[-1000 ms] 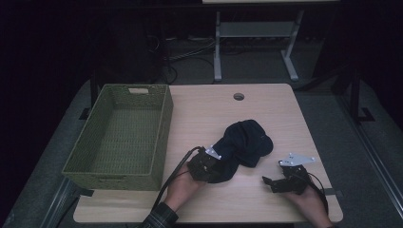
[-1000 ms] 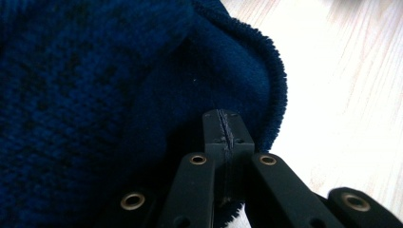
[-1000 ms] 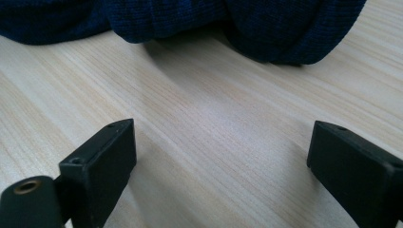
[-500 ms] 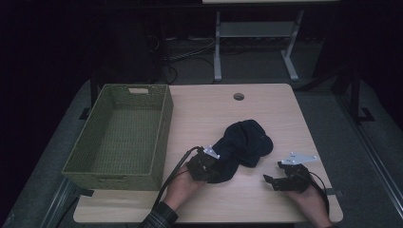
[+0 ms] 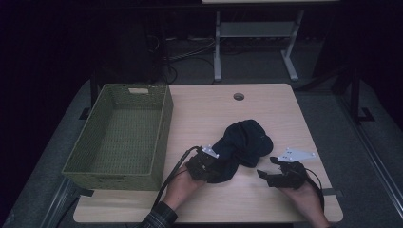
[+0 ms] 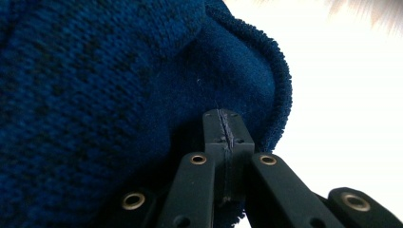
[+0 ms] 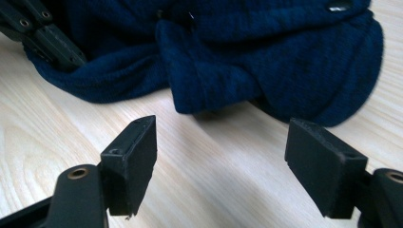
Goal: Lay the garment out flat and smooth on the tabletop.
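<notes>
Change: almost nothing has moved since the earlier pictures — both grippers and the garment lie as they did a second ago.
Basket: green woven basket (image 5: 119,135) stands on the left part of the table (image 5: 266,109), its long side parallel to the table's left edge; nothing is seen inside it.
Left gripper: left gripper (image 5: 205,164) rests on the table just right of the basket's near corner, held by the person's left hand (image 5: 183,187). In the left gripper view its jaws are pressed together on the folded edge of the garment, with a thin line of blue fabric between them.
Garment: dark blue knitted garment (image 5: 242,147) lies in a loose heap on the table, between the two grippers, a little nearer to the person than the middle. Its near-left edge is in the left gripper; the rest lies flat on the wood.
Right gripper: right gripper (image 5: 268,175) sits to the right of the garment, near it but not touching — its jaws stand wide apart in the right gripper view, with bare wood between them, and point toward the garment (image 7: 247,61).
Table hole: small round hole (image 5: 238,97) is in the far part of the table.
</notes>
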The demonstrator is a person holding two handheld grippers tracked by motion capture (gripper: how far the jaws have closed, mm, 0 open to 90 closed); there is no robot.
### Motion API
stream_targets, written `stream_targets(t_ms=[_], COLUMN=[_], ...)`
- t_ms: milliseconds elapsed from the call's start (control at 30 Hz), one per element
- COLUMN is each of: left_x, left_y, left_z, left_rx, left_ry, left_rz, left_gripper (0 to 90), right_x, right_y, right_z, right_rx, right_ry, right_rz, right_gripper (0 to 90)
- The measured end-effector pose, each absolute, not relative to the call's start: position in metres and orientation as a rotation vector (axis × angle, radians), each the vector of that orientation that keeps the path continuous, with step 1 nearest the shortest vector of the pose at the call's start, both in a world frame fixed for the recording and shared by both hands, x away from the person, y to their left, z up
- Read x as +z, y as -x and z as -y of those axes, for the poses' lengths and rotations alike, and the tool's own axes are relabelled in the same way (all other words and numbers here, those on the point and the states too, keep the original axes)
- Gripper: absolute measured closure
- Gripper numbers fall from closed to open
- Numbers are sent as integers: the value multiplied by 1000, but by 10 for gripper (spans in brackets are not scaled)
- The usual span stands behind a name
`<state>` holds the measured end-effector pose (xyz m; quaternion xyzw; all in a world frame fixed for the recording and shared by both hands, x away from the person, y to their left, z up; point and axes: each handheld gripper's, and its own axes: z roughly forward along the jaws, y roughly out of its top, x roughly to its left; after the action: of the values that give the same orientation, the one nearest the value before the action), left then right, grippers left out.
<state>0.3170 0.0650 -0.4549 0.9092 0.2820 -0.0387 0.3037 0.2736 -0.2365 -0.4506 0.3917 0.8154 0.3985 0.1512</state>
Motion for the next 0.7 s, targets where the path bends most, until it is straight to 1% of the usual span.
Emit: stream_targets(t_ms=[233,467,500,567,667,700], left_x=[-453,-454,-454,-454,-454,-454], left_y=[-316,-317,-317,-317,-317,-317], left_z=[-63,-63,-63,-64,-64,-64], left_rx=[-85,-93,-95,-97,-97,-97], left_ry=[-2428,-2423,-2423,-2423,-2423,-2423], left_rz=[-745,-750,-750,-750,-750,-749], left_gripper=[900,900,900,900,900,900], right_x=[-449,-451,-454,-456,-458,-458], right_y=[-275,-281,-284,-287,-289,-289], right_z=[224,213,209,206,204,204], right_rx=[1158,1134,1120,1103,1067,1061], right_ry=[-1116,-1122,-1129,-1125,-1129,-1123], right_rz=[-2349,-2350,-2349,-2350,-2339,-2336], right_gripper=[259,292,316,335,425,471])
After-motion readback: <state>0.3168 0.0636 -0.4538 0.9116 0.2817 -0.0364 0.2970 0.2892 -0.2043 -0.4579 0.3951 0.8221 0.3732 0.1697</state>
